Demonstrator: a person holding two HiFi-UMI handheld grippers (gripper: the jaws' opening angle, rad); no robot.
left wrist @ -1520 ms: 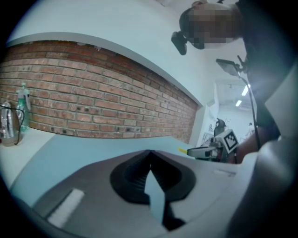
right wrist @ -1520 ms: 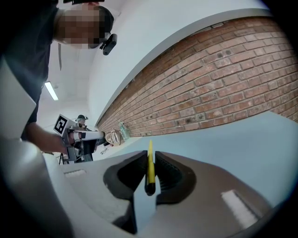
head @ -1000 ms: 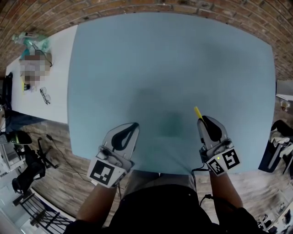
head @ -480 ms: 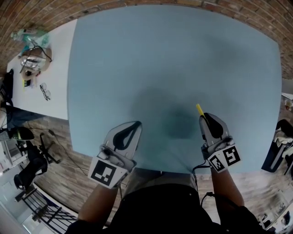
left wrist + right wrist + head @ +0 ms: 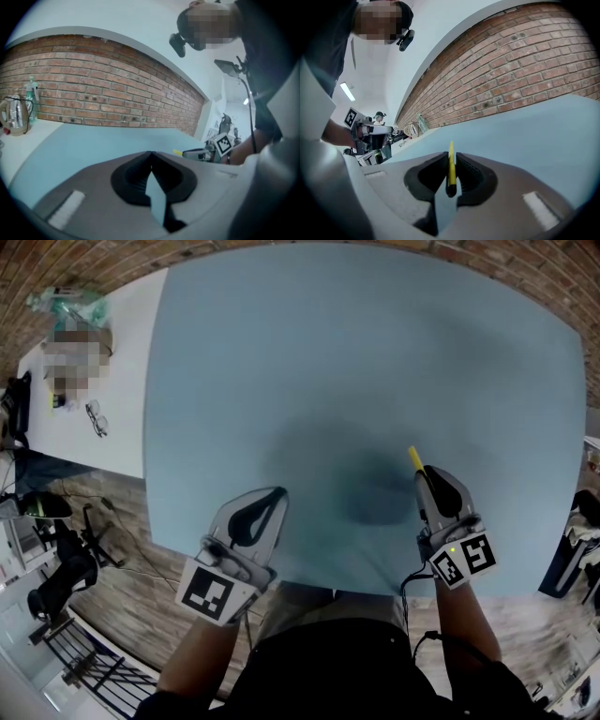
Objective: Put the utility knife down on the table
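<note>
A slim yellow utility knife (image 5: 451,166) with a black end is clamped between the pads of my right gripper (image 5: 450,161). In the head view its yellow tip (image 5: 412,457) sticks out past the right gripper (image 5: 424,474), which hovers over the near right part of the blue table (image 5: 356,362). My left gripper (image 5: 278,493) rests over the near edge of the table, its jaws shut with nothing between them. The left gripper view shows its tips (image 5: 150,153) meeting, and the right gripper (image 5: 206,152) with the knife to its right.
A white side table (image 5: 103,418) at the left carries bottles (image 5: 66,310) and glasses (image 5: 96,416). A brick wall (image 5: 520,79) runs behind the table. Black stands and cables (image 5: 56,568) lie on the wooden floor at the left.
My right gripper with the knife has sunk a little toward the table. The left gripper has stayed where it was.
</note>
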